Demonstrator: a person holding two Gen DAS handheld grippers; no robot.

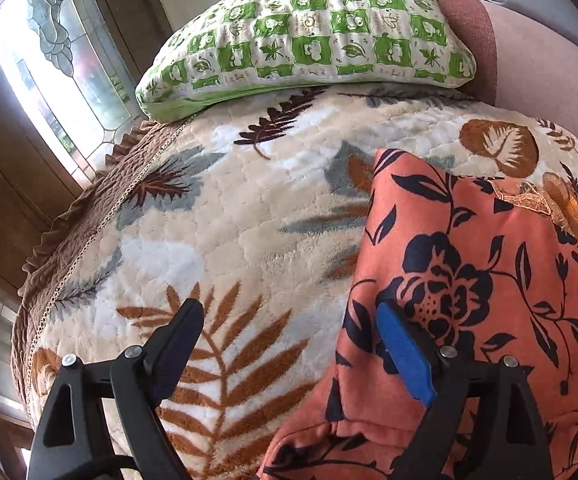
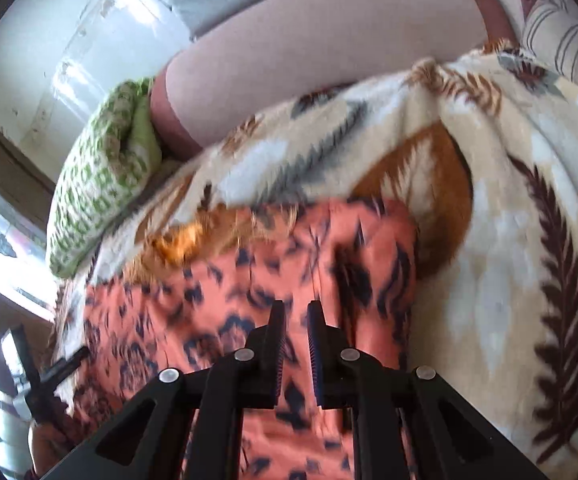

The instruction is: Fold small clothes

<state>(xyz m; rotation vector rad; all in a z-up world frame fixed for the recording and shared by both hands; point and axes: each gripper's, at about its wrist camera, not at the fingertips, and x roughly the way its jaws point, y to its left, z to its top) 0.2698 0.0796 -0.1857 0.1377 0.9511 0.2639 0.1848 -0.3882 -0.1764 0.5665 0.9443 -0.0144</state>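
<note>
Nearest in the left wrist view, the left gripper (image 1: 289, 316) is seen with its fingers spread wide and nothing pressed between them: the left finger stands over the leaf-patterned blanket (image 1: 229, 216), the blue-padded right finger (image 1: 405, 354) over the near left edge of the orange floral garment (image 1: 469, 280). Whether that finger touches the cloth cannot be told.

In the right wrist view, which is blurred, the right gripper (image 2: 294, 312) is shown with its fingers drawn close together, only a thin gap left, above the middle of the same garment (image 2: 249, 272). No cloth is seen caught between them.

The garment is spread flat on the blanket over the bed, right of centre in the left view and at near centre in the right view. A lace-like orange trim (image 1: 565, 204) at its far edge is sharp only in the left view.

Farther off, a green checked pillow (image 1: 309, 32) lies at the blanket's far edge, with a pink bolster (image 2: 329, 36) behind it. A leaded glass window (image 1: 49, 60) at far left is clear only in the left view; a striped cushion (image 2: 561, 32) at far right appears only in the right view.
</note>
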